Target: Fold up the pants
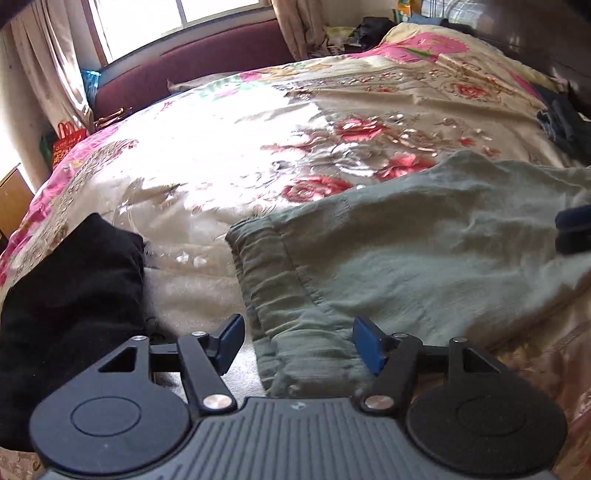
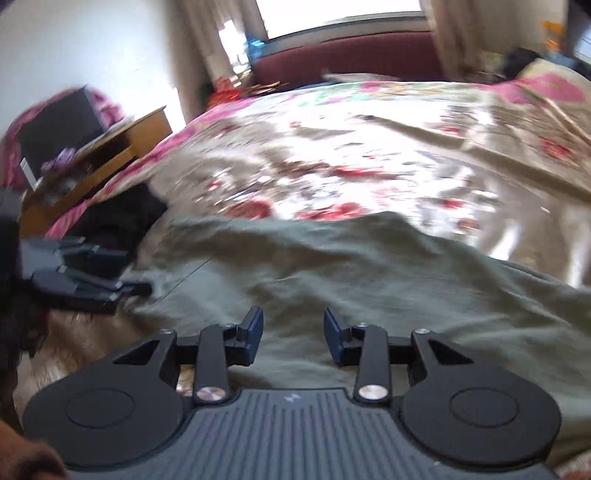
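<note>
1. Pants (image 1: pixel 406 251), grey-green, lie spread on the flowered bedspread (image 1: pixel 229 155); in the left wrist view they fill the stretch from 6 o'clock out to 3 o'clock, with the gathered waistband (image 1: pixel 258 280) at the left end of the cloth.
2. The left gripper (image 1: pixel 299 345) hangs over the waistband with its jaws wide apart; the blue pads (image 1: pixel 369 345) pinch nothing, though cloth shows between and beneath them.
3. The right gripper (image 2: pixel 293 338) stands over the pants (image 2: pixel 369 266) in its own view, jaws partly apart and gripping nothing; the green cloth lies below the gap. This view is smeared by blur.
4. A black garment (image 1: pixel 70 295) lies at 9 o'clock of the left view, just beside the waistband but apart from it.
5. A dark red headboard (image 1: pixel 207 66) runs along 12 o'clock, under a bright window (image 1: pixel 177 22).
6. A wooden bedside table (image 2: pixel 110 155) sits at 10 o'clock in the right view.
</note>
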Demonstrator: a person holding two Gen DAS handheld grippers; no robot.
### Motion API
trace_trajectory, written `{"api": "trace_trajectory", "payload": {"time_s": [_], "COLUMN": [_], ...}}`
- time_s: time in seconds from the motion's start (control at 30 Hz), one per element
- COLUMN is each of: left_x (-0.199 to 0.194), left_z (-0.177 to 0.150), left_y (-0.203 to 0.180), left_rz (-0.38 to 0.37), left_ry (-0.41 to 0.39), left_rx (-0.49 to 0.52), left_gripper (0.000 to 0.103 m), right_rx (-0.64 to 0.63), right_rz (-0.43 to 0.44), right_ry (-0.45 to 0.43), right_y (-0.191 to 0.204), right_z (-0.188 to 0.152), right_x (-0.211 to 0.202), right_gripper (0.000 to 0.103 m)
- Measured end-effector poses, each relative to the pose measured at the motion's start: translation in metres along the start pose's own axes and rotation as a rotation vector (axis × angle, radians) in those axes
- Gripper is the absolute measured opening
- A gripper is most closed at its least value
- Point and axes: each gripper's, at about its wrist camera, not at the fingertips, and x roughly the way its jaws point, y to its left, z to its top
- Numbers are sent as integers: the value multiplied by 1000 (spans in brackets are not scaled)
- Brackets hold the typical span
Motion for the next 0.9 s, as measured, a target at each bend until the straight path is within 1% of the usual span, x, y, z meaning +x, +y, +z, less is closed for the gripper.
{"api": "trace_trajectory", "payload": {"time_s": [0.03,0.1,0.13,0.17,0.2,0.27,0.33,0.37,0.4,0.43,0.47,0.5,0.53,0.57,0.63,0.67,0.73,0.77,0.83,0.87,0.9], "left_x": [1,-3,-2,4,11,26,42,41,38,36,34,32,31,31,29,27,18,14,6,3,0], "left_z": [-4,-10,-11,-11,-10,-9,-10,-11,-13,-14,-14,-13,-11,-9,-7,-7,-10,-13,-20,-23,-26], "left_y": [2,11,17,20,21,25,34,38,39,39,38,36,35,36,44,50,66,76,96,105,111], "left_rz": [26,-12,-45,-74,-96,-137,-192,-206,-209,-210,-221,-235,-237,-245,-270,-262,-217,-196,-116,-77,-56], "left_ry": [-4,-20,-14,0,9,32,86,83,81,81,79,75,69,66,60,55,45,47,51,59,60], "left_rx": [3,-21,-42,-53,-63,-103,-213,-239,-241,-243,-243,-240,-233,-233,-254,-258,-257,-254,-251,-239,-229], "left_gripper": [79,82,86,90,90,92,95,93,91,84,70,64,55,48,43,40,37,37,37,37,35], "right_rx": [-73,-164,-209,-249,-278,-285,-309,-345,-396,-422,-400,-332,-268,-201,-121,-95,-78,-81,-114,-118,-108], "right_rz": [9,42,53,47,35,26,21,15,-3,-26,-44,-45,-41,-50,-53,-34,23,52,103,125,144], "right_ry": [23,30,33,43,51,62,60,50,39,31,35,59,77,94,98,99,101,102,87,89,90], "right_y": [19,44,56,62,68,78,86,91,97,101,100,95,90,83,82,86,99,110,132,140,146], "right_z": [-1,-4,-6,-8,-10,-9,-5,-5,-6,-7,-4,0,4,8,15,19,22,24,29,33,39], "right_x": [7,11,13,18,23,34,44,45,47,51,60,70,76,84,90,91,94,98,110,118,125], "right_gripper": [37,38,45,51,57,57,57,57,57,57,56,54,45,39,28,26,24,24,24,25,31]}}
